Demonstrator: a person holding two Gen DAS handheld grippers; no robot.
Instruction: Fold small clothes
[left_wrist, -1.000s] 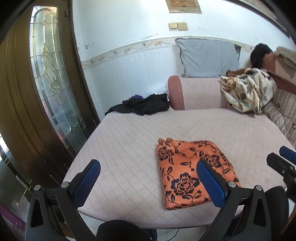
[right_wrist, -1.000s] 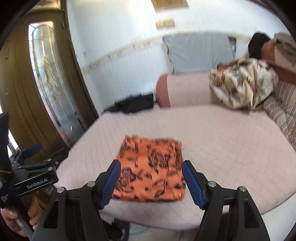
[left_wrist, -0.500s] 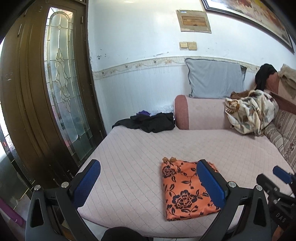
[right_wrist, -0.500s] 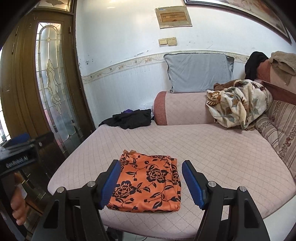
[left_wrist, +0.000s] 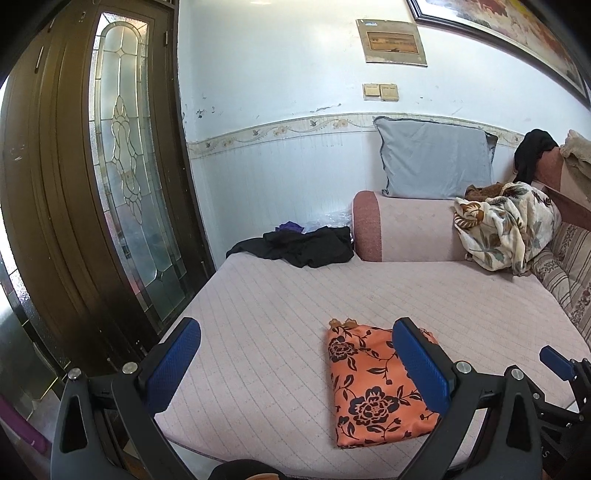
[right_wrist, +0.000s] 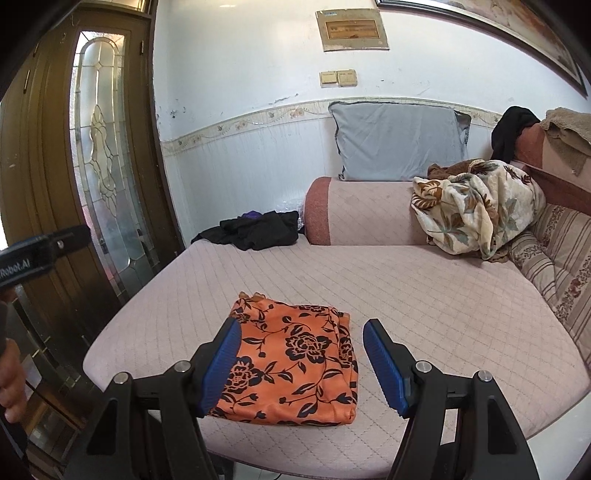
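Observation:
An orange garment with black flowers (left_wrist: 373, 384) lies folded flat near the front edge of the pink quilted bed (left_wrist: 280, 306); it also shows in the right wrist view (right_wrist: 295, 362). My left gripper (left_wrist: 295, 365) is open and empty, held back from the bed, with the garment behind its right finger. My right gripper (right_wrist: 303, 365) is open and empty, held above the front edge, with the garment between and beyond its fingers. A pile of dark clothes (left_wrist: 299, 245) lies at the bed's far left corner.
A wooden door with a glass panel (left_wrist: 122, 184) stands left of the bed. A pink bolster (left_wrist: 406, 225), a grey pillow (left_wrist: 436, 162) and a crumpled floral blanket (left_wrist: 506, 225) lie at the back right. A striped cushion (right_wrist: 557, 266) lines the right side.
Both grippers have pulled back and tilted up from the bed, so the garment sits lower and smaller in both views. The garment has not moved.

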